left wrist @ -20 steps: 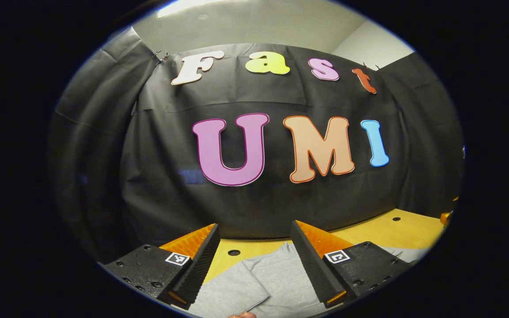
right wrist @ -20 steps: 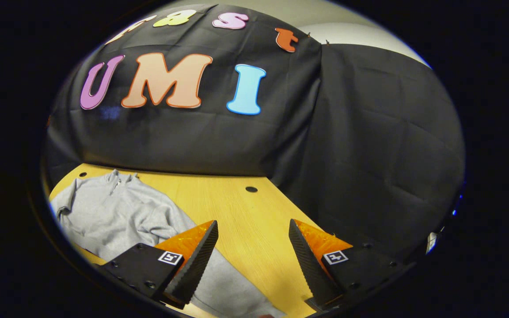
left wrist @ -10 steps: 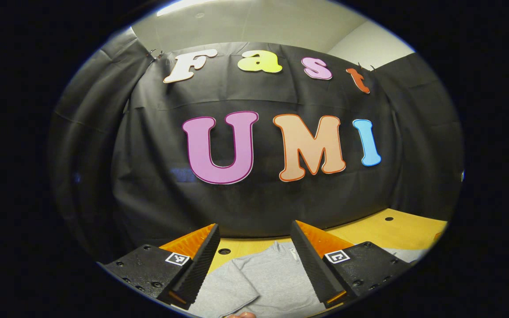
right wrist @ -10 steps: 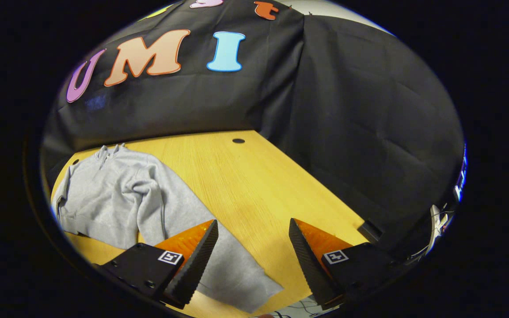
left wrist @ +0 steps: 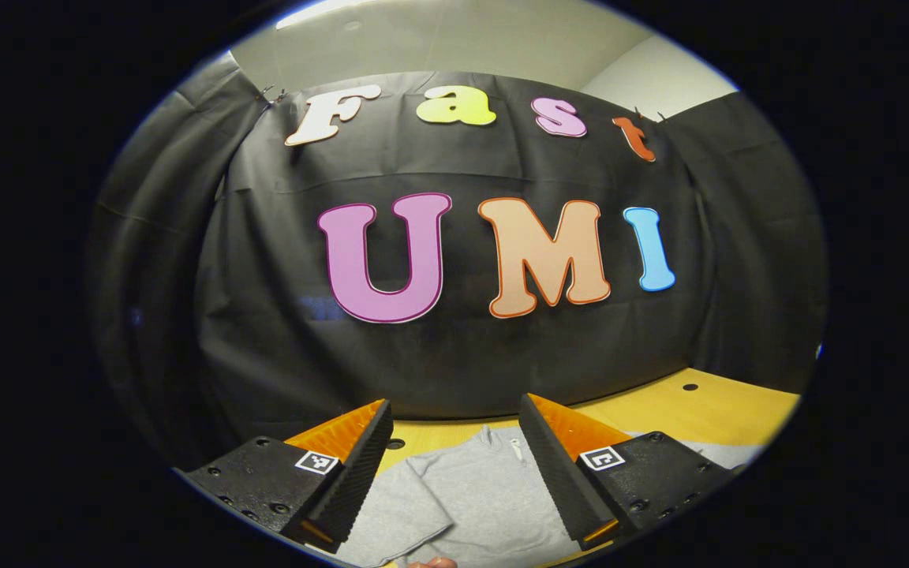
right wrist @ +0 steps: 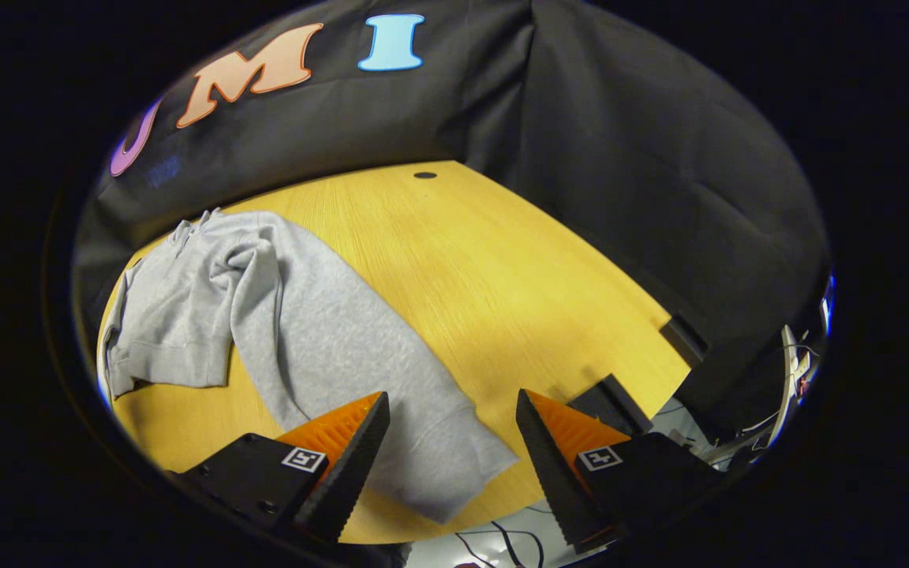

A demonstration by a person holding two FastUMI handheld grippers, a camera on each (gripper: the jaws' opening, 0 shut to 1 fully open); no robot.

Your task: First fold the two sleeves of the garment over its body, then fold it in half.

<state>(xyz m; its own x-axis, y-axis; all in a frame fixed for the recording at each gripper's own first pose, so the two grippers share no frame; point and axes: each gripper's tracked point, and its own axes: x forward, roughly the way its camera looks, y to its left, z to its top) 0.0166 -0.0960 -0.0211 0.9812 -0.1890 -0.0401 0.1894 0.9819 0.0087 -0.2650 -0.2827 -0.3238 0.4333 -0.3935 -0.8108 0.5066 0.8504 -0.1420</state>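
Note:
A light grey long-sleeved garment [right wrist: 186, 315] lies on the yellow wooden table [right wrist: 502, 268]. In the right gripper view one long sleeve [right wrist: 360, 371] stretches from the body toward me, its cuff [right wrist: 454, 473] near the table's front edge. My right gripper [right wrist: 450, 465] hovers open above that cuff, apart from the cloth. In the left gripper view the garment [left wrist: 470, 489] shows with its collar [left wrist: 498, 442] toward the back and a sleeve [left wrist: 399, 513] lying folded over the body. My left gripper [left wrist: 454, 473] is open above it, with nothing between its fingers.
Black cloth walls close the table at the back and right. Small round holes [right wrist: 425, 175] dot the tabletop. Past the table's front right edge there are cables [right wrist: 502, 544] and a dark block [right wrist: 612, 398]. A fingertip [left wrist: 431, 562] shows at the bottom of the left gripper view.
The right gripper has tilted down and moved over the outstretched sleeve's cuff, bringing the front table edge into view. The left gripper has shifted slightly; both stay open.

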